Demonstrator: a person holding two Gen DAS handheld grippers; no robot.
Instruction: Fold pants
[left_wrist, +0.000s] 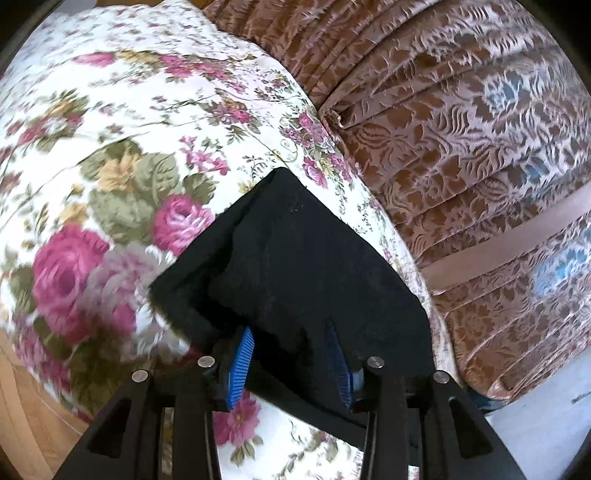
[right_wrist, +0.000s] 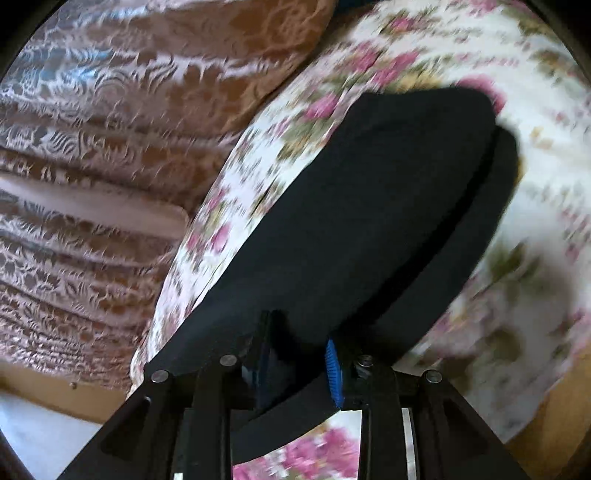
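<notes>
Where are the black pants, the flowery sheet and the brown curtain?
black pants (left_wrist: 295, 266): left wrist view, middle of the folded cloth.
flowery sheet (left_wrist: 129, 122): left wrist view, bare printed part.
brown curtain (left_wrist: 461, 129): left wrist view, patterned folds.

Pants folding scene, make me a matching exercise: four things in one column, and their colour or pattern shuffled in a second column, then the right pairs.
Things:
1. pants
2. bedspread
3. curtain
4. pads of the left tongs

Colours or patterns:
A. white with pink roses
B. ribbed blue
C. plain black
D. brown and pale leaf pattern

Pairs: 1-C, 2-A, 3-D, 4-B

Both the left tongs and the right tongs are shut on the pants.
</notes>
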